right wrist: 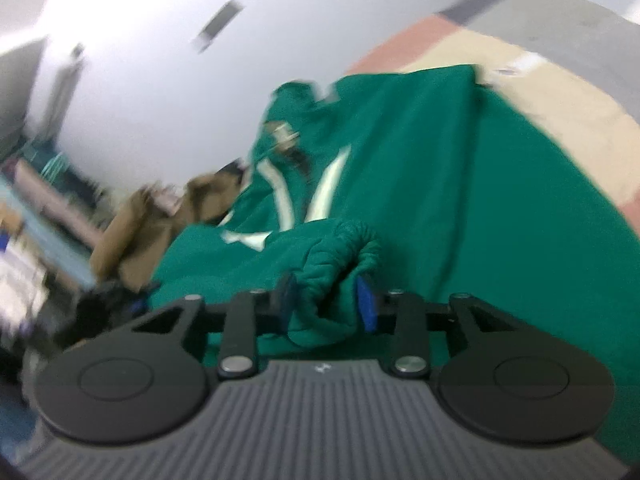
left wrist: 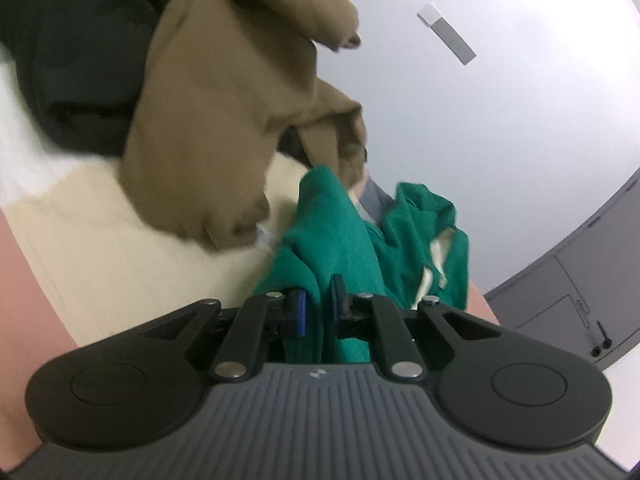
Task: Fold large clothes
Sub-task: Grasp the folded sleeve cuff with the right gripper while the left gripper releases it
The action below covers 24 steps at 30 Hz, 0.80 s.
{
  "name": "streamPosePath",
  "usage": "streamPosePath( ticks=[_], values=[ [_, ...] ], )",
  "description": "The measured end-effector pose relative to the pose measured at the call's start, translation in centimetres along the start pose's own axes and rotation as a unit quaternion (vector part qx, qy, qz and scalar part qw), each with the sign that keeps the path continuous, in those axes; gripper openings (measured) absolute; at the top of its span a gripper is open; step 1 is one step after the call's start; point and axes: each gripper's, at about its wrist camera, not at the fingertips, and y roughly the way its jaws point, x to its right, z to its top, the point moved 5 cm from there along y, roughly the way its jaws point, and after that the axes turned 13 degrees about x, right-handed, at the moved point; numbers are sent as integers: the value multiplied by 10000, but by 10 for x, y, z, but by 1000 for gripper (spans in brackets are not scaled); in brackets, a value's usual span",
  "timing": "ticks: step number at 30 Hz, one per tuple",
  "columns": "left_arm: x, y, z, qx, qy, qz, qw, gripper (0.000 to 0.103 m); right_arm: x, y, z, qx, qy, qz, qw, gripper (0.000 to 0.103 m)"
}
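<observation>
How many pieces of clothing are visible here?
3. A green garment spread on the bed, held by both grippers; a brown garment beside it; a dark garment behind the brown one. Others may be hidden.

Each camera sits on the back of its own hand-held gripper and looks forward and a bit down, very close to the green top. Both views share this green top, the brown cloth beside it and the white wall behind.
</observation>
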Motion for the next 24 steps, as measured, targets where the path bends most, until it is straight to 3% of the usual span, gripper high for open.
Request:
streamPosePath(
  ticks=[4,9,16,17,21,24],
  values=[
    [-15,10,3,-79,400,302,9987,13,-17,9,-16,-302,-341,194,9988,32],
    [-31,21,-8,-179,640,505,9965,13,-9,28,-32,-767,-348,-40,9964,32],
    [-25,15,-12,-208,986,518,9936,15,-10,34,-37,-816,-480,-112,9954,32],
    [-23,12,-12,-244,1073,533,9925,17,-9,34,-37,-812,-506,-112,9954,32],
    [-2,-1,-18,-242,1612,600,9848,54,-14,32,-36,-760,-746,-147,9942,33],
    [15,-20,-30,-174,2028,516,9777,58,-23,30,-37,-630,-1104,-185,9917,34]
  ],
)
